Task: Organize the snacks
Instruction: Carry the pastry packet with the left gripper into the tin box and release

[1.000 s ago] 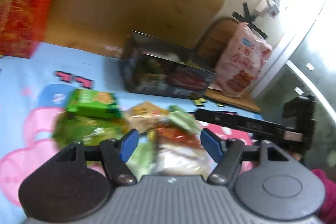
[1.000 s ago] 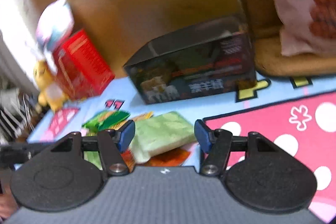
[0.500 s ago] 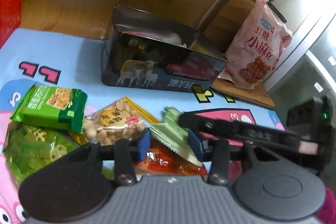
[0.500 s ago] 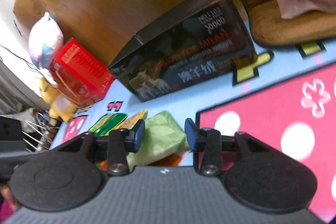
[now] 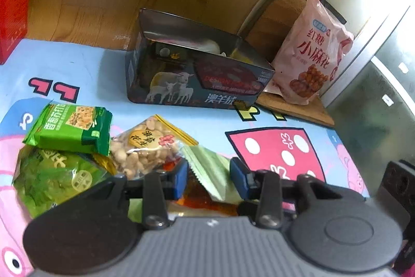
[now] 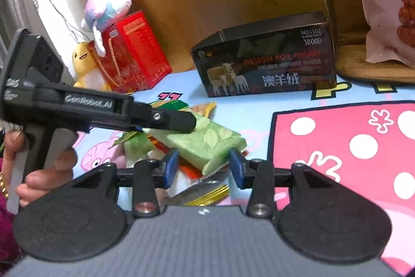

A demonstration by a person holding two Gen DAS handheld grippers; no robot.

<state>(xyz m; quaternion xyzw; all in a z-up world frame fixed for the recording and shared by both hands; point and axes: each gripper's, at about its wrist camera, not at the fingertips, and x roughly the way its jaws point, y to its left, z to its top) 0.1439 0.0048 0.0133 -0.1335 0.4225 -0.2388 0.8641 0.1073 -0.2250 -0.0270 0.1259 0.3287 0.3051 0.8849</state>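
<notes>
A pile of snack packets lies on the cartoon mat: a green cracker pack [image 5: 70, 129], a peanut bag [image 5: 147, 147], a leafy green bag [image 5: 52, 178] and a pale green packet [image 5: 210, 170] [image 6: 205, 142]. A dark open box [image 5: 197, 79] [image 6: 264, 61] stands behind them. My left gripper [image 5: 208, 179] is open just above the pale green packet's corner. My right gripper [image 6: 203, 168] is open around that packet's near end. The left gripper also shows from the side in the right wrist view [image 6: 179, 121], over the pile.
A pink snack bag [image 5: 311, 56] leans on a wooden chair at the back right. A red box [image 6: 135, 53] with plush toys [image 6: 109, 4] stands at the back left. A wooden panel backs the mat. A pink dotted patch [image 6: 350, 147] lies right of the pile.
Both grippers have come down and closer to the pile. Their jaws have narrowed from wide open to a smaller gap around the pale green packet.
</notes>
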